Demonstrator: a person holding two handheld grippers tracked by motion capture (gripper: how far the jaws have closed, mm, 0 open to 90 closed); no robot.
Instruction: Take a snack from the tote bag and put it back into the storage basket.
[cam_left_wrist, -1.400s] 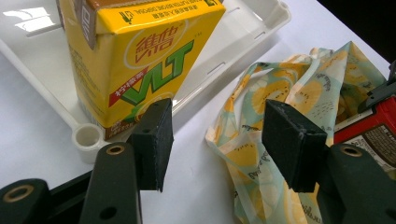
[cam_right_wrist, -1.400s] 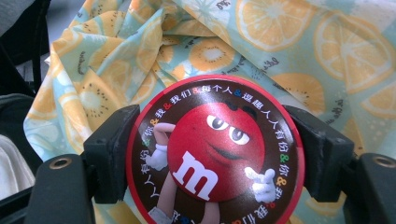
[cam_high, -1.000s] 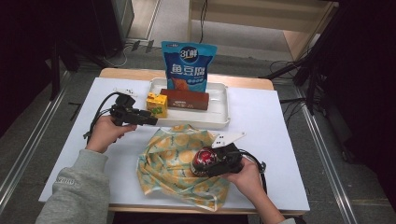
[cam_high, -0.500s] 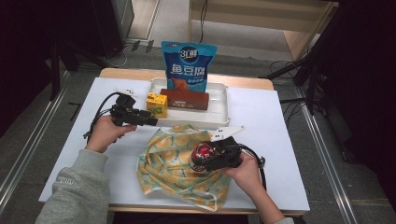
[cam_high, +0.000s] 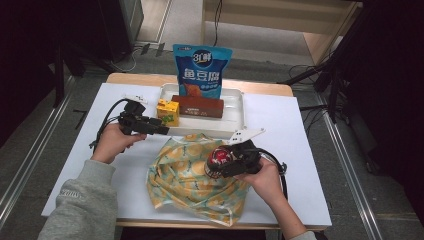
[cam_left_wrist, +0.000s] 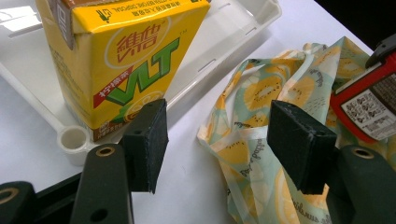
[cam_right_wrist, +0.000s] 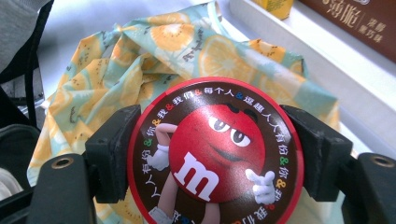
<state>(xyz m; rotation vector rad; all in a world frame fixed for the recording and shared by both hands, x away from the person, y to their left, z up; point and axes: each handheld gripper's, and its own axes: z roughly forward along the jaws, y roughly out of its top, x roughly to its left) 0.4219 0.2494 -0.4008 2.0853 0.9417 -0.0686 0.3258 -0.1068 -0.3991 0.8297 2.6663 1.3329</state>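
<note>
The right gripper (cam_high: 218, 165), clamped on the tin (cam_right_wrist: 215, 151), has slid left over the bag (cam_high: 187, 177), so it looks ready to go in. The left gripper (cam_high: 165, 131) hangs open beside the carton (cam_high: 168, 111).

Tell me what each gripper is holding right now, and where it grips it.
The right gripper clamps the round red candy tin by its opposite side edges. The left gripper is open, holding nothing.

"vlt" on yellow carton (cam_left_wrist: 116, 60)
</note>
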